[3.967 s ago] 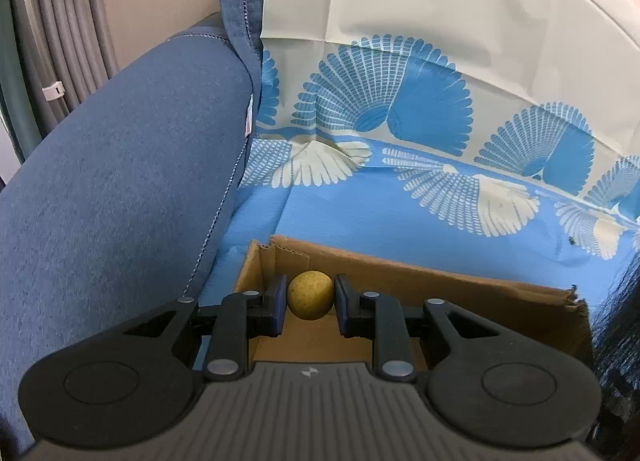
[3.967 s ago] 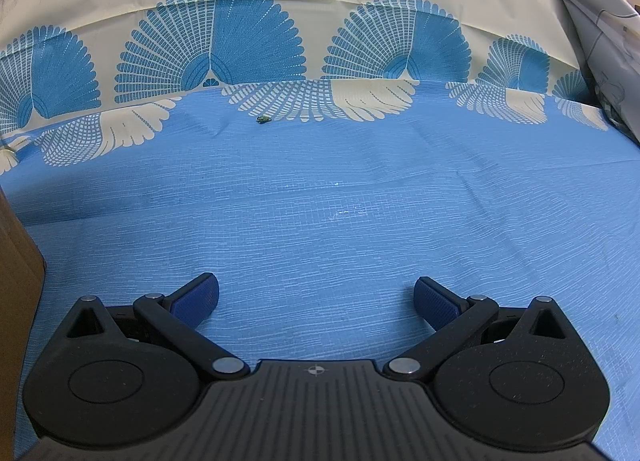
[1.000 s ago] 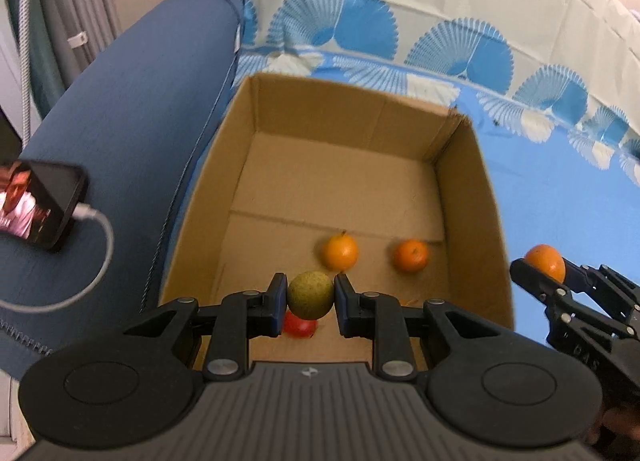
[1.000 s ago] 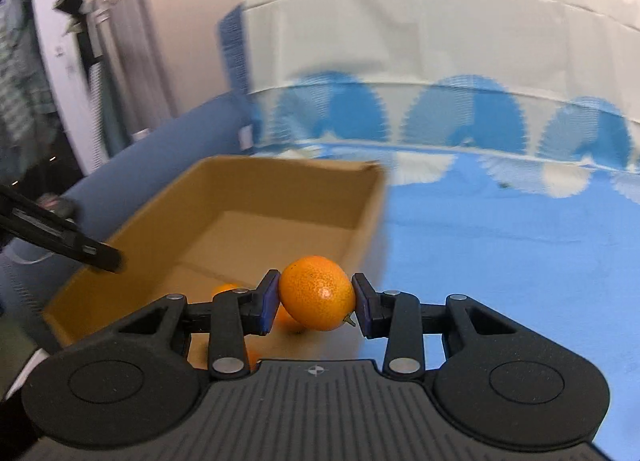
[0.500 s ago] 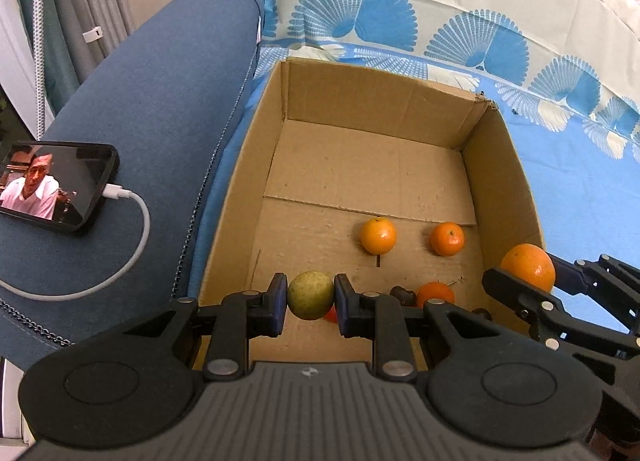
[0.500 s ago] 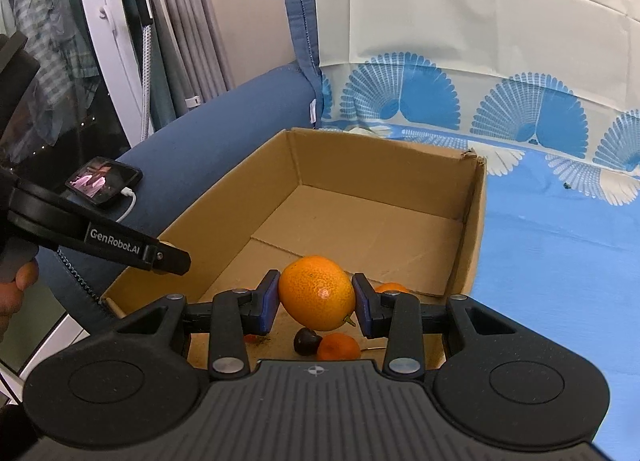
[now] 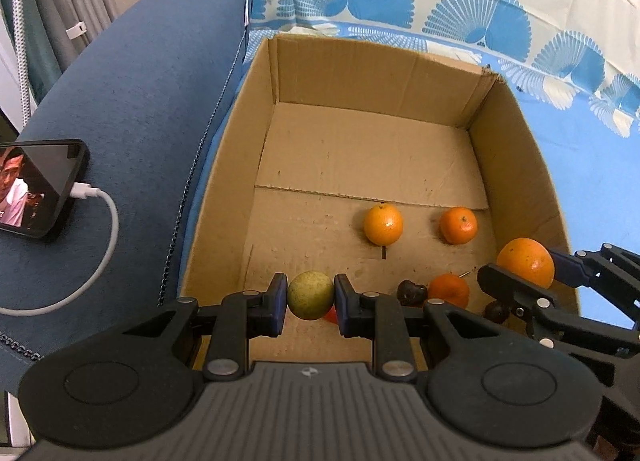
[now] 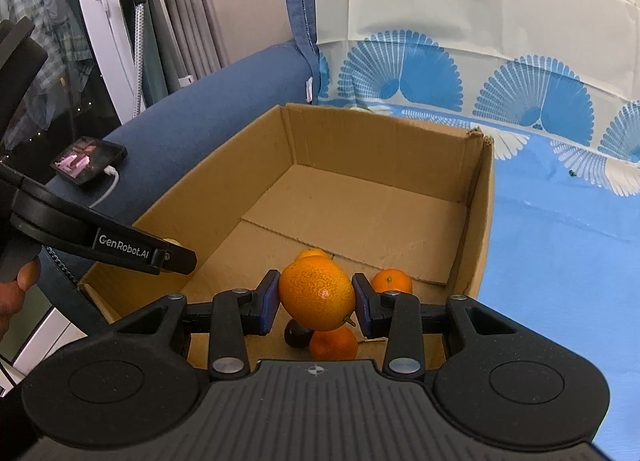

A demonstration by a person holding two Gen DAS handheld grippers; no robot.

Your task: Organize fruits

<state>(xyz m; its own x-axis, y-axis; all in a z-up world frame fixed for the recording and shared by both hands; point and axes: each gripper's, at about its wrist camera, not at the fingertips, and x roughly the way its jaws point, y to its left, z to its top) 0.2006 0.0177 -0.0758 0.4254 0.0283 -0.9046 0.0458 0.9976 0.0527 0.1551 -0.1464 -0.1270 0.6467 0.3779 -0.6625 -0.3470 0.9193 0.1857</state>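
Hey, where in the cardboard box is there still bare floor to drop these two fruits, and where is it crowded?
The far half of the cardboard box, between the back wall and the floor flap's seam, is bare. So is the near left strip along the left wall. It is crowded near right, where two oranges, a tangerine and dark fruits cluster.

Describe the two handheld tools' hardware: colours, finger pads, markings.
Both alike: left tool and right tool have matte black linkage arms with silver pivot pins, blue finger pads, a ribbed grey body with round side discs; white "GenRobot.AI" lettering on the left tool's side.
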